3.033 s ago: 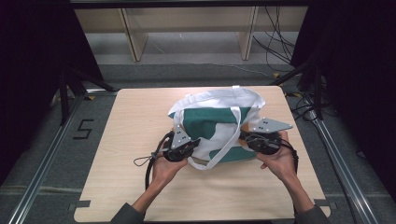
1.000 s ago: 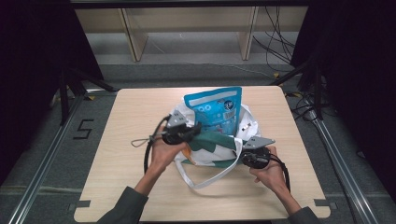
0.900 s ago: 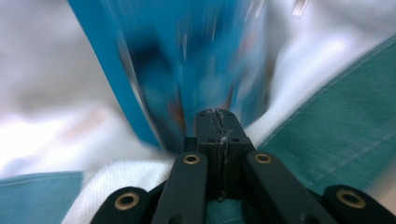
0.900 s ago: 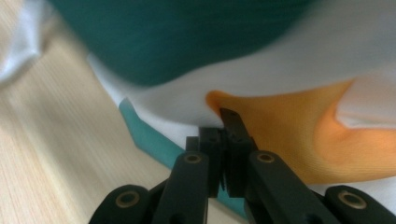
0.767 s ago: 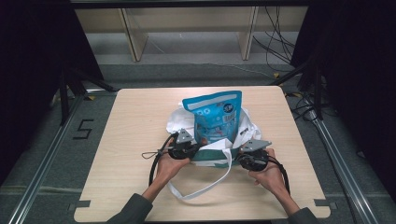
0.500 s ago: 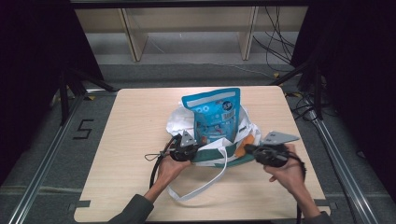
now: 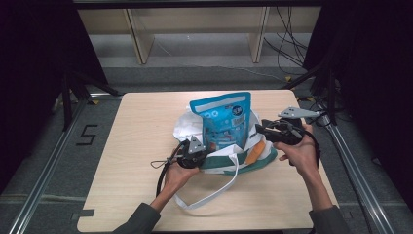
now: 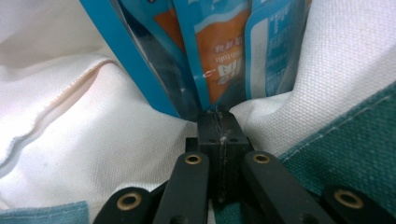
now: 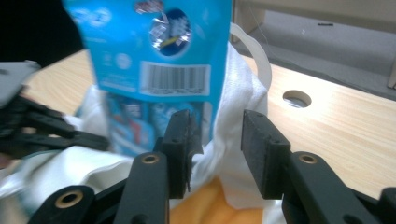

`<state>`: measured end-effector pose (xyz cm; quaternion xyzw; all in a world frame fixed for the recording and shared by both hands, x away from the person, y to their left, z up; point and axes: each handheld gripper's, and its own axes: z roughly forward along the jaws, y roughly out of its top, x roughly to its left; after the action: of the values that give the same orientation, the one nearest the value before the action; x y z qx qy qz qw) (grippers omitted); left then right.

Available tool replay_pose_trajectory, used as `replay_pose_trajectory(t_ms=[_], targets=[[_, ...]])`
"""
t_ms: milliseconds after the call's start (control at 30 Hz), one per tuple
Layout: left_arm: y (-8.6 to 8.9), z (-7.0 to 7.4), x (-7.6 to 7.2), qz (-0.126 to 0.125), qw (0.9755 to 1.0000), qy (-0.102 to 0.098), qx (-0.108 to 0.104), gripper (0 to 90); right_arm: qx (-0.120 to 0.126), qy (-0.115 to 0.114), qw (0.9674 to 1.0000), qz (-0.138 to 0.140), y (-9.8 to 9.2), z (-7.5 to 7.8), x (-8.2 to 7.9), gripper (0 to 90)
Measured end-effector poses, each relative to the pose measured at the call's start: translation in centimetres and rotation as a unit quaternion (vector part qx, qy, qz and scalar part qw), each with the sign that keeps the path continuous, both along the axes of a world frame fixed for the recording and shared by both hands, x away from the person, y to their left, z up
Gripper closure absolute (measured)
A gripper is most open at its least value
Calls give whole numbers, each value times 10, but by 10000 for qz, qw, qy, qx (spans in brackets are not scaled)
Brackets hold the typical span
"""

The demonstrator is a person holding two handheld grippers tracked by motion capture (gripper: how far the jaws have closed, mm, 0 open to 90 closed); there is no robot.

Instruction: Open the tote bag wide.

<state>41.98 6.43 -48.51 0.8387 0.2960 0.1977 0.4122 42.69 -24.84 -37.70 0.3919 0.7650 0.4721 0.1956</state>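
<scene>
Left gripper [image 7: 200, 155] sits clamped tight on the tote bag [image 7: 219, 161] rim, low on the table [image 7: 146, 126]. Blue snack pouch [image 7: 223, 122] stands upright inside it. Right gripper [image 7: 263, 130], jaws just opening with nothing between them, hovers beside the pouch.

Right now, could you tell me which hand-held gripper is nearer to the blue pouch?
Left. The left hand-held gripper is shut at the blue pouch's base; the right hand-held gripper stands just off its side, jaws apart.

Light wood tabletop [image 7: 146, 131], round hole near far edge; white-and-green tote bag [image 7: 253, 158] lying mid-table, strap trailing toward near edge.
</scene>
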Motion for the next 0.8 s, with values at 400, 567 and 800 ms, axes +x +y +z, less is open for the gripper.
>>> replay_pose_trajectory(t_ms=[400,567,800], targets=[[2,0,3,-15,9989,147,-439,892,-731,641,9948,-305,-20,-57,31,890],[-1,-15,8,26,9995,180,-247,895,-894,1230,9878,-342,-21,-108,41,891],[0,-26,9,206,9977,377,-525,895,-1027,1086,9877,-464,-16,-111,35,889]])
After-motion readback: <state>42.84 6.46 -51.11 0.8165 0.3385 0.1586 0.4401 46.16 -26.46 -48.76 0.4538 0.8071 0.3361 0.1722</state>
